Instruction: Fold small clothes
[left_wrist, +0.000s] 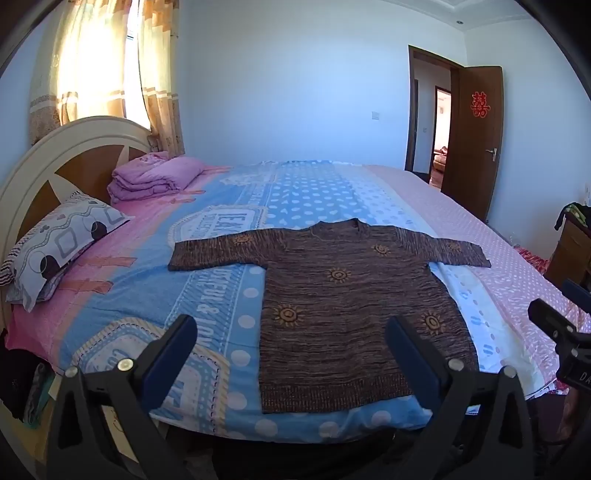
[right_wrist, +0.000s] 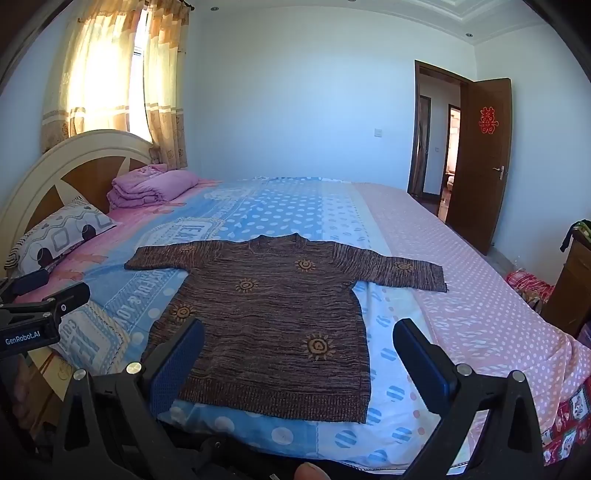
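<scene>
**Over the near edge of the bed, both claws wide above a flat sweater**

Across the bed I see a brown knit sweater spread flat on the blue and pink patterned sheet, sleeves stretched out to either side, neckline toward the far wall and ribbed hem toward me. It carries small orange sun motifs.

My left claw hangs wide open, nothing between its blue pads, angled down at the bedding. From its camera the sweater's lower body fills most of the gap between the fingers: the right finger overlaps the hem's right corner in the picture, while the left finger stands over bare sheet beside the garment. I cannot tell whether either finger touches the cloth.

My right claw is just as wide and empty. In its view the sweater lies ahead and to the left; the left finger covers the hem's left corner, and the right finger stands over the sheet, clear of the garment's right edge.

Each claw shows at the edge of the other's view, so they sit side by side near the hem.

Near the headboard lie a patterned pillow and a folded pink quilt, well apart from the sweater.
</scene>
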